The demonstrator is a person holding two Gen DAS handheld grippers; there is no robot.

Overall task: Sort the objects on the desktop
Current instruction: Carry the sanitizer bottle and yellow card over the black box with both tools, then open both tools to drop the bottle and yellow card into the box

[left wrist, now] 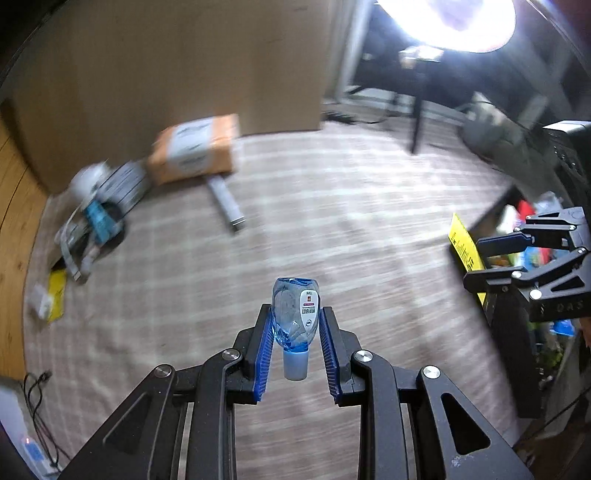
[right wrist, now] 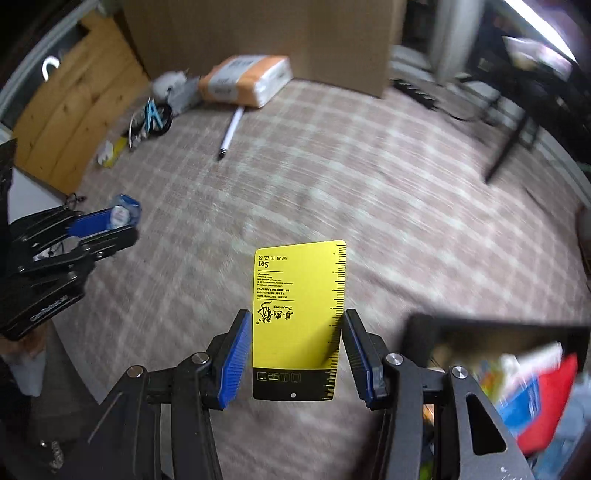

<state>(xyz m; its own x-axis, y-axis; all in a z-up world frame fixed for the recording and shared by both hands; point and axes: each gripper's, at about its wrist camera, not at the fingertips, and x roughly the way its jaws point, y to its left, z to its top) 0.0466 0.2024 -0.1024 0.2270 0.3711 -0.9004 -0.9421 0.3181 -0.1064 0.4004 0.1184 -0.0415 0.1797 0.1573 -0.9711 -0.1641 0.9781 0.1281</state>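
Pink plaid-clothed table beneath. Small clear blue plastic bottle, light, slippery, pinched mid-body by left gripper. Stiff yellow plastic card, thin, pinched edgewise by right gripper.

Light: my room is dim overall, with one blown-out white lamp glaring at the top of my left wrist view; a bright strip flares in the right view's upper corner. Blur: motion streaks smear the checked cloth and the far clutter in both views. Sharp: only my own fingers and what sits between them. Distortion: strong fisheye bowing, with dark vignette at every corner.
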